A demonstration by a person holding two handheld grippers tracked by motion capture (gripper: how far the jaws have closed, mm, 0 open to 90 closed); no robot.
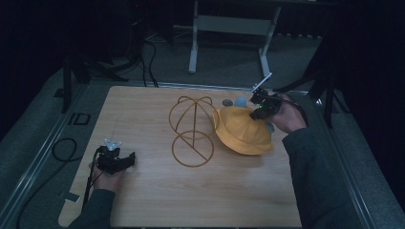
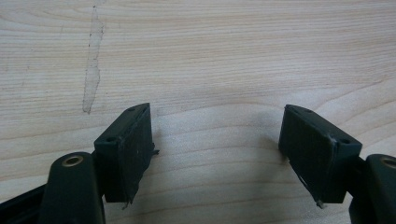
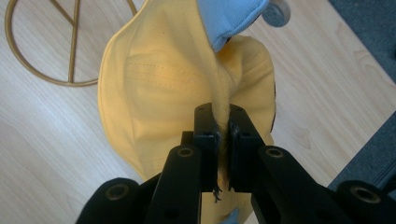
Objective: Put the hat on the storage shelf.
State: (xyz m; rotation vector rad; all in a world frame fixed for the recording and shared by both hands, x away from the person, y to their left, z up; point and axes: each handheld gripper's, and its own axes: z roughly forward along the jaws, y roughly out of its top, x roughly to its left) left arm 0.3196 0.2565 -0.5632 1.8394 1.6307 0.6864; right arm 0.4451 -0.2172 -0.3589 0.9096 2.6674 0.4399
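right gripper [image 3: 223, 135] jaws pinch the yellow hat [image 1: 241, 130], lifting it off the table [image 1: 143, 191]; next it likely goes onto the wire stand [image 1: 192, 131]. left gripper [image 2: 217, 154] jaws gape empty.

One wooden table [image 1: 157, 200] carries the whole scene. On it lies one yellow hat [image 1: 241, 131], the only piece of headwear in sight, with one pale blue patch [image 3: 229, 16] of fabric at its upper edge. Beside the hat stands one gold wire stand [image 1: 191, 129], built from two rings, one domed above and one flat below. One small grey round object [image 3: 276, 11] lies near the table's far edge. Two hand-held grippers are at work, the left gripper [image 2: 217, 149] and the right gripper [image 3: 223, 140], each with two black jaws, four in all.
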